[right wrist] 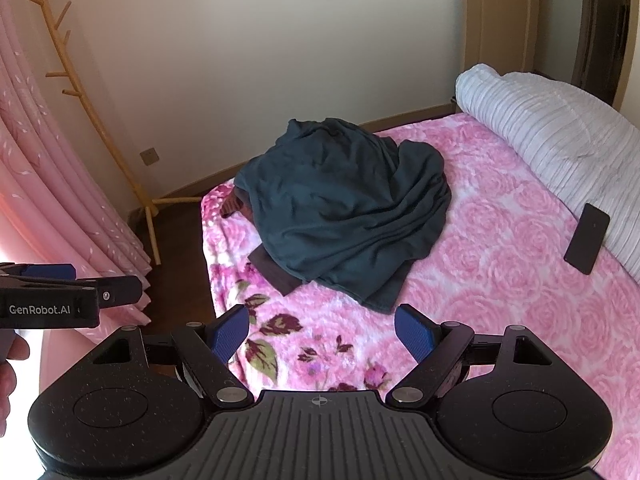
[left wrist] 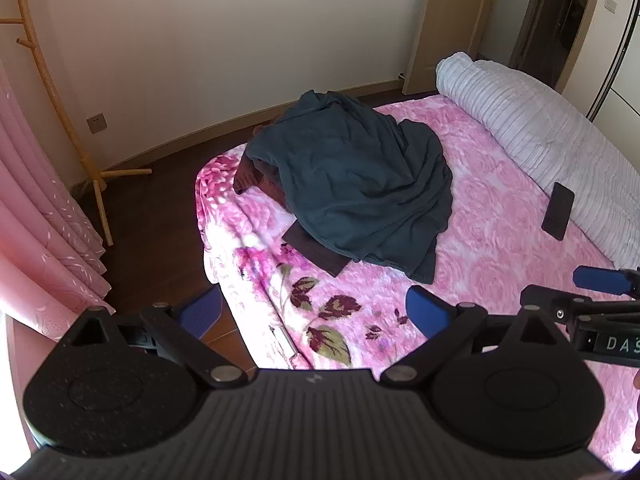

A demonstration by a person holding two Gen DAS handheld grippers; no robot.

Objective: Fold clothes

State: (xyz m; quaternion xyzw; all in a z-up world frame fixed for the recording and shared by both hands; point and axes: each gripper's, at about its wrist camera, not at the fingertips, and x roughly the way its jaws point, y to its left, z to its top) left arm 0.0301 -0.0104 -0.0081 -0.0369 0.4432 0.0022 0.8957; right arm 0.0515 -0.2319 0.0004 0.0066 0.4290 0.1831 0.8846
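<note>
Both grippers hang above the near edge of the bed, and the crumpled dark teal fleece garment [left wrist: 352, 184] sits heaped straight ahead on the pink rose-patterned plush bedspread [left wrist: 492, 240], draped over a dark brown folded cloth [left wrist: 316, 252] that pokes out at its near-left side. The left gripper [left wrist: 316, 312] has its blue-padded fingers spread wide with nothing between them; the right gripper [right wrist: 322, 332] is just as wide and just as empty. The heap lies forward of both, well apart from the fingers, its nearest hem pointing down toward the right gripper, which looks the closer of the two. A black smartphone [right wrist: 587, 238] leans against the rolled white ribbed quilt [right wrist: 560, 136] off to the right, clear of the reach.
</note>
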